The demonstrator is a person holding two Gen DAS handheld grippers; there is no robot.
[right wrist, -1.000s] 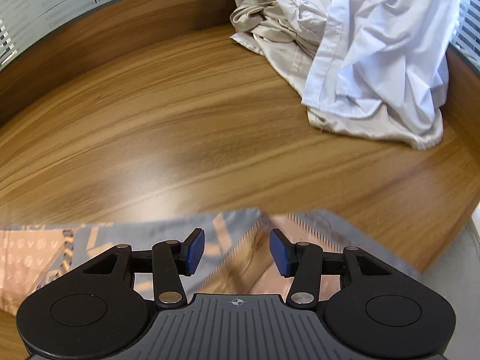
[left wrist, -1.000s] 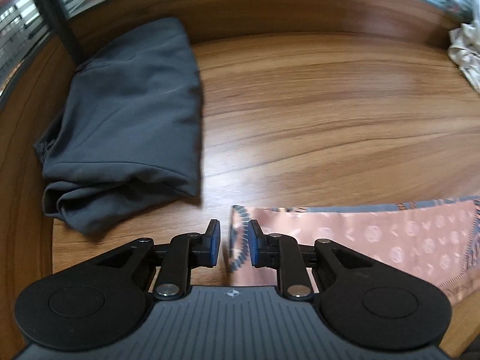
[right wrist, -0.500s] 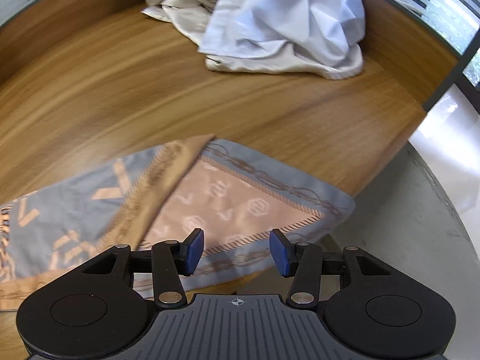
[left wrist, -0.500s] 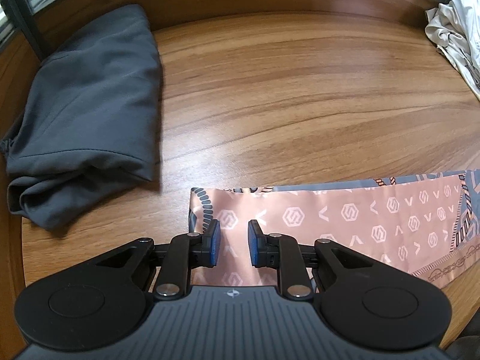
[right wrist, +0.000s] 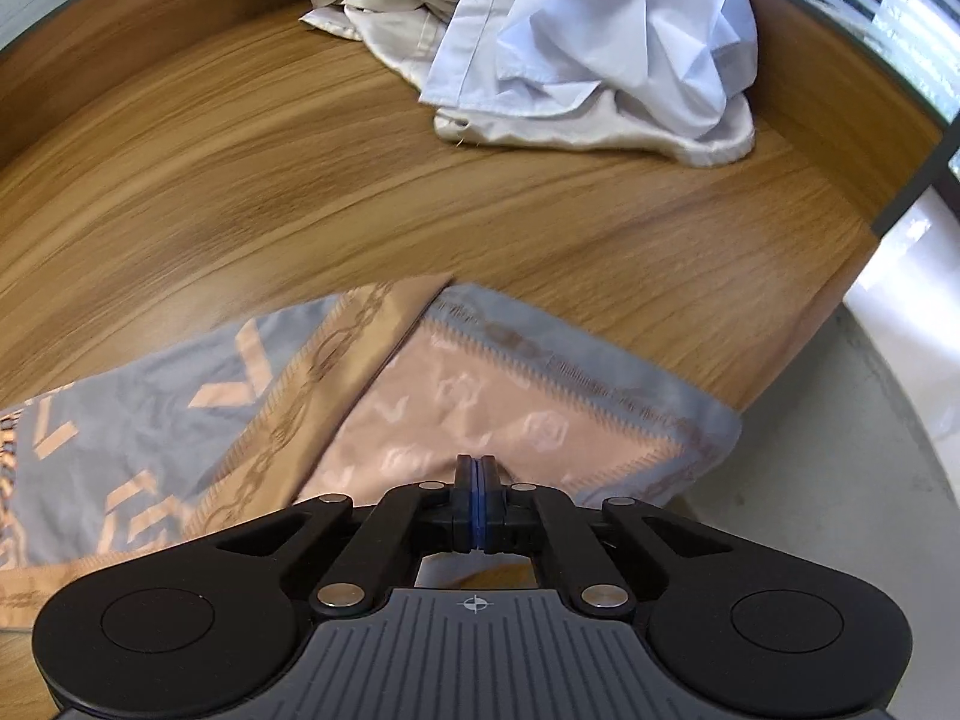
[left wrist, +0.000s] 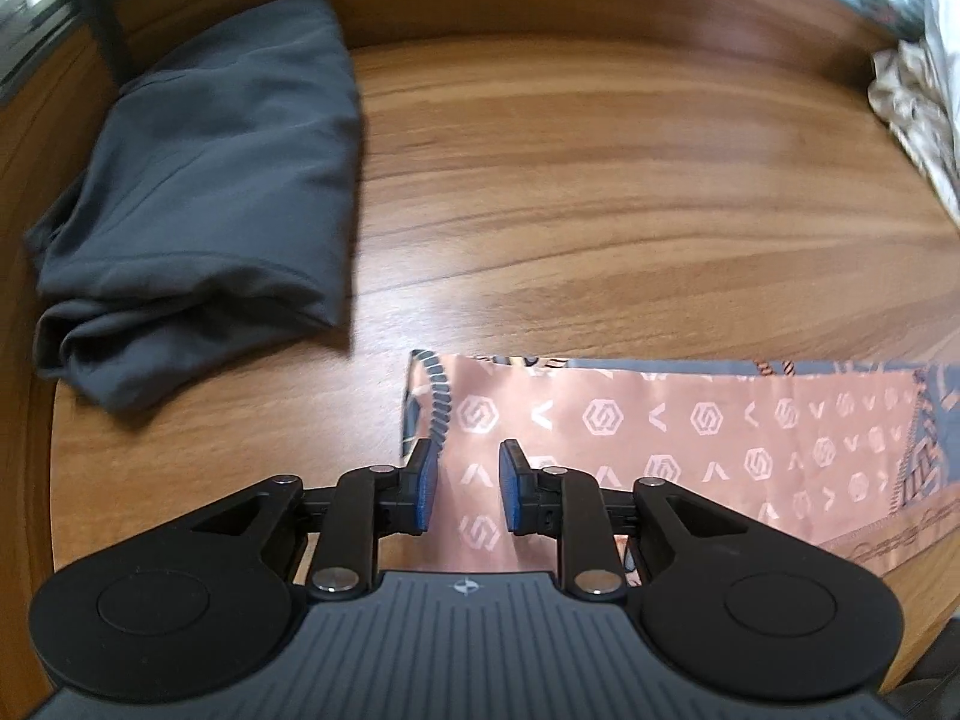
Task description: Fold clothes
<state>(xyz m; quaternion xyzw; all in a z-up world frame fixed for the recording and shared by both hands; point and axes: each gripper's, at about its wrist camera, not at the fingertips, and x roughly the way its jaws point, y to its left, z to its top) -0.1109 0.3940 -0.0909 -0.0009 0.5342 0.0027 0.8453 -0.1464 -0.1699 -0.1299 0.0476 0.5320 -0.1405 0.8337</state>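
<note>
In the left wrist view the near edge of the patterned scarf goes under the black body of the left hand-held gripper, so this edge is hidden, and its right part is cut off by the border of the picture. At the far right only a small piece of the pale clothes pile is visible, the rest is cut off. The whole view is a little blurred.

On the left side of the bench lies a folded dark grey garment, apart from the scarf. The scarf is spread flat along the near side of the bench, pink with hexagon marks and a grey border.

The left hand-held gripper is low over the left end of the scarf. Its blue pads stand apart with a clear gap and pink cloth shows between them; it grips nothing.

In the right wrist view the scarf has its right corner hanging past the edge of the bench, over the light floor. One part is folded over, showing the grey side. Far away the white and beige clothes pile lies crumpled.

The right hand-held gripper has its pads pressed fully together at the near edge of the scarf. Whether cloth is pinched between them, I cannot tell.
</note>
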